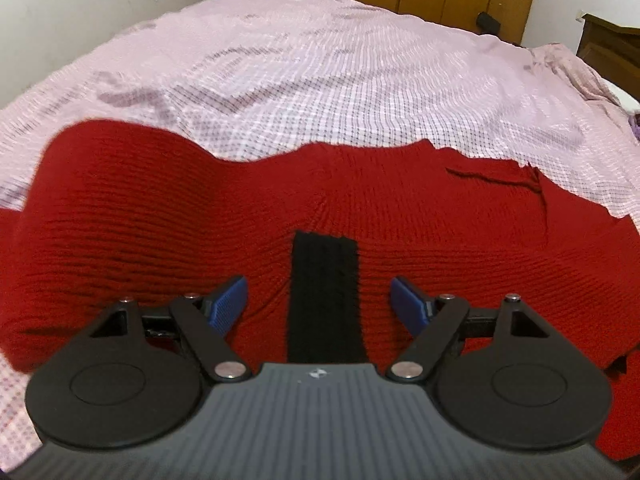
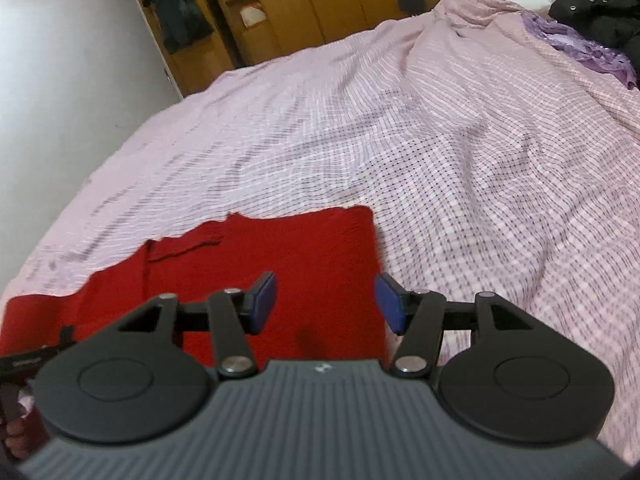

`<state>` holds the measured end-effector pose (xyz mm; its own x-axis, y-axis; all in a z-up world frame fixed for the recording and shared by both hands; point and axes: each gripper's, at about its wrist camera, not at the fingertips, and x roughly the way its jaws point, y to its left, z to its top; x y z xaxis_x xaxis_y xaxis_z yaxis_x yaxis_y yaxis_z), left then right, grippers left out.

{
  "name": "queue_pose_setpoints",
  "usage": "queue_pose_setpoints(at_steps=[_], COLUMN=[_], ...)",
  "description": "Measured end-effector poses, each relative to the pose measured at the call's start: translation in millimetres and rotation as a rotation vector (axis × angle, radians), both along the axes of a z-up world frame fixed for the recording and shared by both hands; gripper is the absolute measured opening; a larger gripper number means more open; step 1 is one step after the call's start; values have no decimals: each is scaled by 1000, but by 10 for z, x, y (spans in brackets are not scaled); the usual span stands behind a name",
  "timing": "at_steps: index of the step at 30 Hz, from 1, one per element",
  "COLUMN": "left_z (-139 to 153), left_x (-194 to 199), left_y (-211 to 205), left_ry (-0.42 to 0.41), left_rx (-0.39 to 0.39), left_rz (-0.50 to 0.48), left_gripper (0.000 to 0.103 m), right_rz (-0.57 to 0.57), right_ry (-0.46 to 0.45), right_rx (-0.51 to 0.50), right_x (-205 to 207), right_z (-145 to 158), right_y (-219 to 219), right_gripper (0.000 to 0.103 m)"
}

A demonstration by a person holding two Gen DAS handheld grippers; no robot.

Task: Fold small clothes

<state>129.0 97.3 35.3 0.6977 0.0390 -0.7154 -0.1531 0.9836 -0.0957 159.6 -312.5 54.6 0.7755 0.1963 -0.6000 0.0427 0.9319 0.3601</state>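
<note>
Left wrist view: my left gripper (image 1: 319, 304) hangs low over the red knit garment (image 1: 168, 232), jaws apart, nothing clamped; blue pads (image 1: 230, 300) sit either side of a black strip (image 1: 324, 300) on the knit w/o touching it, as far as I can tell. Garment lies on the bed sheet (image 1: 320, 80), spread wide, w/ a raised hump at left and a layered edge at right, so it looks partly arranged, not yet a compact fold. Right wrist view: my right gripper (image 2: 326, 306) hovers above the garment's right edge (image 2: 374, 248), jaws apart, empty; one pad over red knit (image 2: 280, 256), the other over bed sheet (image 2: 480, 140). A flap overlaps near the far left of the cloth here. Judgement: approx. early-to-mid stage; one layer seems laid over, remaining folds and flattening of the hump are still to do. No grasp made on either side.
</note>
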Motion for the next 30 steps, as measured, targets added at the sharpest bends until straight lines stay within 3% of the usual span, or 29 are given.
queue_pose_setpoints(at_steps=[5, 11, 16, 17, 19, 20, 24, 30], left_z=[-78, -79, -67, -56, -13, 26, 244, 556], left_x=[75, 21, -42, -53, -86, -108, -153, 30], left_y=[52, -21, -129, -140, -158, -161, -171, -315], left_ry=[14, -33, -77, -82, -101, -118, -197, -318], left_rx=[-54, -49, -7, 5, 31, 31, 13, 78], left_rz=[2, -6, -5, 0, 6, 3, 12, -27], left_gripper=[83, 81, 56, 53, 26, 19, 14, 14], right_rz=[-8, -18, 12, 16, 26, 29, 8, -123], right_ry=[35, 33, -1, -16, -42, -52, -112, -188], right_rx=[-5, 55, 130, 119, 89, 86, 81, 128], right_x=[274, 431, 459, 454, 440, 432, 355, 253], right_z=[-126, -336, -428, -416, -388, -378, -332, -356], right_y=[-31, -88, -130, -122, -105, -100, -98, -208], right_gripper=[58, 58, 54, 40, 27, 21, 19, 18])
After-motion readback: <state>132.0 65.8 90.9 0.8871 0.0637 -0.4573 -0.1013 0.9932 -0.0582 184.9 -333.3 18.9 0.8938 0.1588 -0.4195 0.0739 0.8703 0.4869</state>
